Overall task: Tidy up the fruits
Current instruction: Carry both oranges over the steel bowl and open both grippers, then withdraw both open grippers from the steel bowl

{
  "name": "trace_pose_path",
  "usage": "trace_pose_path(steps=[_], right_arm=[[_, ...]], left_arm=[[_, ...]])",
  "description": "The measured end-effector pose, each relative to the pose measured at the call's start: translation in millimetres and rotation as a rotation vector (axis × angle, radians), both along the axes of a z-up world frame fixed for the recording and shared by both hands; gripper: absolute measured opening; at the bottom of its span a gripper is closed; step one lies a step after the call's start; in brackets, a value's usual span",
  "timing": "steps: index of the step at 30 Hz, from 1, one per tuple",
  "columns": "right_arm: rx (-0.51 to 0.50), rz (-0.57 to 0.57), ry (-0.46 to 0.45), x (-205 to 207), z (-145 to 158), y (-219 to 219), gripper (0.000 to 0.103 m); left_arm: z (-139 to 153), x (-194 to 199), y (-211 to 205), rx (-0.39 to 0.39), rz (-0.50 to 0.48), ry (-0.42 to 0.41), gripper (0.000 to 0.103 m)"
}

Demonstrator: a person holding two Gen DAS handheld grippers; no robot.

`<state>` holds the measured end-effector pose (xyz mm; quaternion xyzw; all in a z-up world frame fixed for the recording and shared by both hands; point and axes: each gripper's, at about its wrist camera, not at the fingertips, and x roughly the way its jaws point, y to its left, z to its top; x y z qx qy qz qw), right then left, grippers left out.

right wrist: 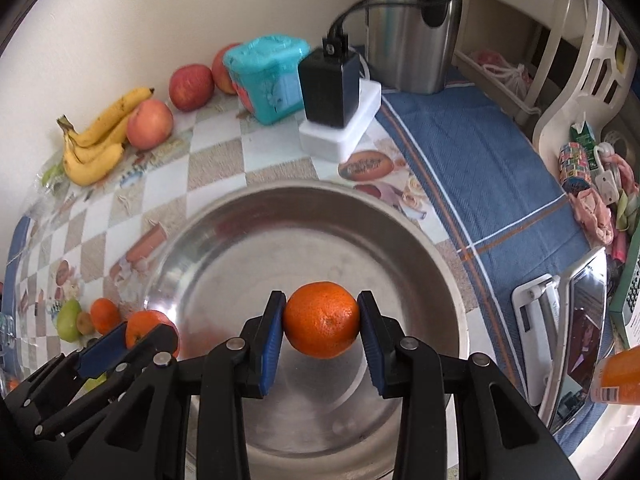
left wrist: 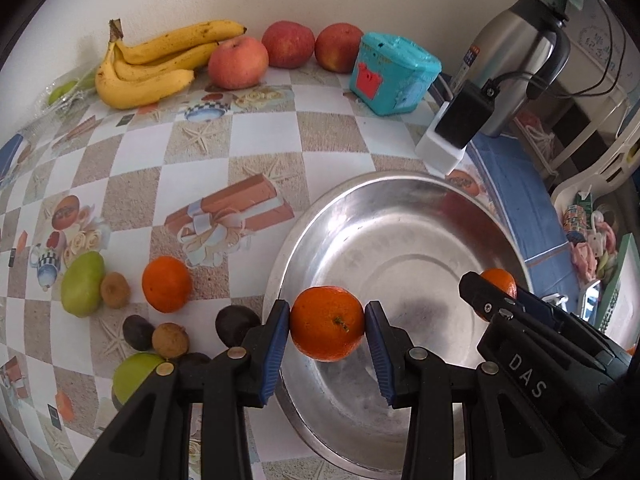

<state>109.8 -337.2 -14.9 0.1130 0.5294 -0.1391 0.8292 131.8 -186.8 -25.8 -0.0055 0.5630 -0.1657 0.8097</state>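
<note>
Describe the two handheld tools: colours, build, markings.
Left tool and right tool match: matte black plastic linkage arms with silver round rivets at the pivots, each finger faced with a ribbed blue pad. The right one's body reads "DAS" in white letters. No cables or sleeves show.

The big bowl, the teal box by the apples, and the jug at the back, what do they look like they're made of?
Bowl: metal, probably steel, with a dull brushed finish; it gives blurry reflections and shows ring marks on its floor.
Teal box: looks like moulded plastic, matte, with soft edges and a red panel.
Jug: satin metal body, likely stainless, with a black handle and top that seem to be plastic.
</note>
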Motion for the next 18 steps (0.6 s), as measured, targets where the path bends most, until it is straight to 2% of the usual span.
trace_pose_path(steps=[12,14,15,17,18], right_arm=[[-0.011,-0.013,0.054,1,-12,-2,0.041],[-0.017,-0.025,0.049,0,-9,-4,0.052],[-0.017,-0.031,0.047,0,-8,-5,0.053],[-0.003,-0.042,0.042,-2,-5,-9,0.054],[-0.002,-0.047,0.040,-3,-3,-10,0.055]], left_arm=[[-1,0,-2,-0.015,-0.011,0.017,0.049],[1,-1,-2,-0.025,-0.014,0.015,0.055],[3,-2,-2,-0.023,-0.012,0.011,0.058],[6,-3,1,-0.009,-0.003,0.001,0.071],[8,-3,3,-0.012,0.001,-0.003,0.073]])
